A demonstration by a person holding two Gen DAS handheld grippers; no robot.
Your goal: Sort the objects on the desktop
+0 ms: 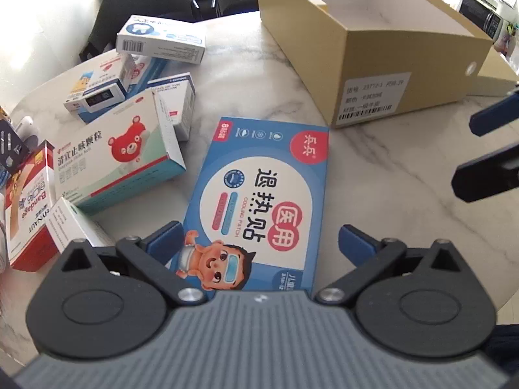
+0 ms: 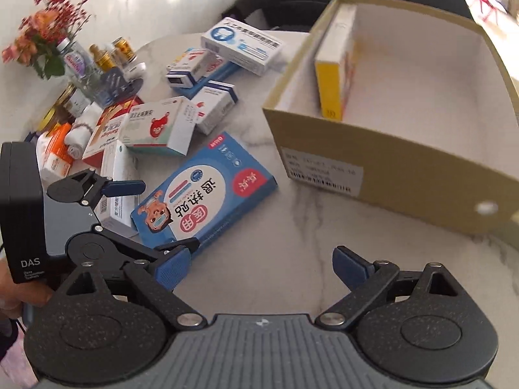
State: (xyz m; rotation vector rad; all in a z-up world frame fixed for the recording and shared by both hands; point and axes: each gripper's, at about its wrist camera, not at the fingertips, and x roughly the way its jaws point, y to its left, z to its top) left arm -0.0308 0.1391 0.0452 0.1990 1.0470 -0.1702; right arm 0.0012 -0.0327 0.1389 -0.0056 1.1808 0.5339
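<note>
Left tongs spread wide, straddling the near end of the blue cooling patch box. Pads sit either side of it; I can't tell whether either pad touches. Box lies flat on the marble worktop, printed face up, far end pointing toward the cardboard box.

Right tongs also apart, nothing between them, over bare worktop just beside the cooling patch box. In the right wrist view the left tongs show at the left, one finger along each long side of that box.

Cardboard box stands open on the worktop to the right of the patch box, white inside, barcode label on its near wall. A yellow-edged carton stands on edge inside, against the left wall.

To the left of the patch box: a loose pile of medicine boxes. Red-bear box nearest, bandage box at the left edge, blue-and-white tooth-logo box on top at the back. Behind the pile: small bottles and a flower vase.
</note>
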